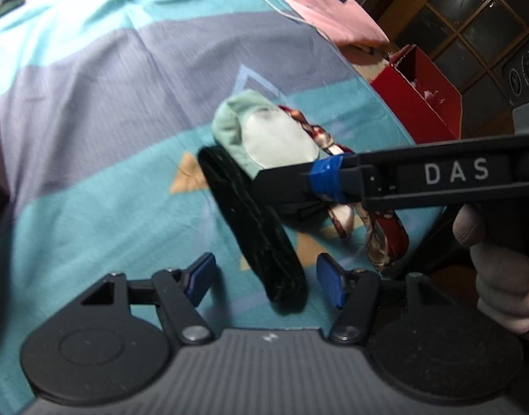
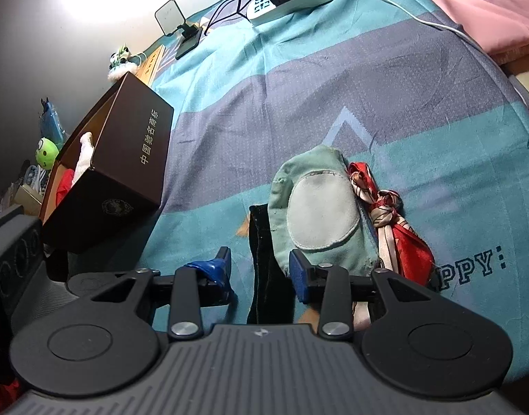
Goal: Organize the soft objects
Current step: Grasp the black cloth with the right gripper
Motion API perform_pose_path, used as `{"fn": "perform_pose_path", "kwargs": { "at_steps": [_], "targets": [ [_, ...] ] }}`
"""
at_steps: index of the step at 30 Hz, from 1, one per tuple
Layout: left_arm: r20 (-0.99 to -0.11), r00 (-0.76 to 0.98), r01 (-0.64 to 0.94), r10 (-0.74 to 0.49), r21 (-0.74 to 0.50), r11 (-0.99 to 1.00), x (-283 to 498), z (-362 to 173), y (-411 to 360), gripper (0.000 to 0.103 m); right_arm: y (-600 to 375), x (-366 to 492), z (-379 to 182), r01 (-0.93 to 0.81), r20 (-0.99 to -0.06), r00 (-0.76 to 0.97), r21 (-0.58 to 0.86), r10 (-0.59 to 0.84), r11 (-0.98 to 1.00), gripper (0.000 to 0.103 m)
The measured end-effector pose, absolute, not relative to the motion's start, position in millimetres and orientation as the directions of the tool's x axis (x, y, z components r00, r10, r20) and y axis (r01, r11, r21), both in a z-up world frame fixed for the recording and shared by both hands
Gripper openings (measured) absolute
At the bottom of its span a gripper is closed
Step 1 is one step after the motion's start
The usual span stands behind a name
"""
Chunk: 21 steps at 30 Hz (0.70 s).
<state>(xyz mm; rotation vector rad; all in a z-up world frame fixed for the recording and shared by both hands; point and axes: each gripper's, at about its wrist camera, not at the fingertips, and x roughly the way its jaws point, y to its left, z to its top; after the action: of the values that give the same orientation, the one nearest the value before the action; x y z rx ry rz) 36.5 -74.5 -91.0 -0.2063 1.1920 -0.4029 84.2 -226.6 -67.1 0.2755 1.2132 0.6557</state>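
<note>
We've got both the left gripper (image 1: 266, 282) and right gripper (image 2: 261, 273) open and empty around the black velvet strip (image 2: 264, 259), touching the mint mitten (image 2: 316, 207) and red scarf (image 2: 399, 242) mid-bed, so we might snag the mitten too.

Both mounted just behind each tool, angled steeply down, close over the teal-and-grey patterned bedsheet (image 2: 264, 79); shared ahead: pale green padded mitt (image 1: 264, 131), black velvet strip (image 2: 264, 259).
</note>
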Motion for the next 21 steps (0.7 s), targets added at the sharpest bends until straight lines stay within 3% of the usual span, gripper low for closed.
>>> {"fn": "perform_pose_path", "kwargs": {
  "at_steps": [5, 6, 7, 9, 11, 16, 21],
  "targets": [
    [-0.844, 0.337, 0.185, -0.418, -0.376, 0.908, 39, -90, -76, 0.061, -234, 83, -73, -0.288, -0.772, 0.132, 0.570, 0.622, 0.769, 0.020],
    [-0.841, 0.339, 0.185, -0.422, -0.380, 0.906, 39, -90, -76, 0.056, -235, 83, -74, -0.291, -0.772, 0.121, 0.573, 0.624, 0.766, 0.020],
    [-0.842, 0.336, 0.188, -0.422, -0.379, 0.906, 40, -90, -76, 0.042, -235, 82, -74, -0.294, -0.776, 0.114, 0.569, 0.620, 0.768, 0.020],
    [-0.844, 0.336, 0.195, -0.417, -0.371, 0.908, 40, -90, -77, 0.037, -235, 81, -77, -0.293, -0.792, 0.104, 0.553, 0.601, 0.780, 0.020],
    [-0.845, 0.335, 0.199, -0.417, -0.369, 0.908, 40, -91, -77, 0.022, -235, 81, -82, -0.277, -0.797, 0.093, 0.555, 0.596, 0.785, 0.020],
    [-0.847, 0.337, 0.188, -0.411, -0.367, 0.911, 39, -92, -69, 0.009, -234, 82, -95, -0.214, -0.788, 0.097, 0.580, 0.608, 0.786, 0.019],
    [-0.839, 0.342, 0.178, -0.424, -0.385, 0.906, 33, -91, -60, 0.005, -222, 84, -99, -0.205, -0.766, 0.078, 0.614, 0.638, 0.763, 0.014]
  ]
}}
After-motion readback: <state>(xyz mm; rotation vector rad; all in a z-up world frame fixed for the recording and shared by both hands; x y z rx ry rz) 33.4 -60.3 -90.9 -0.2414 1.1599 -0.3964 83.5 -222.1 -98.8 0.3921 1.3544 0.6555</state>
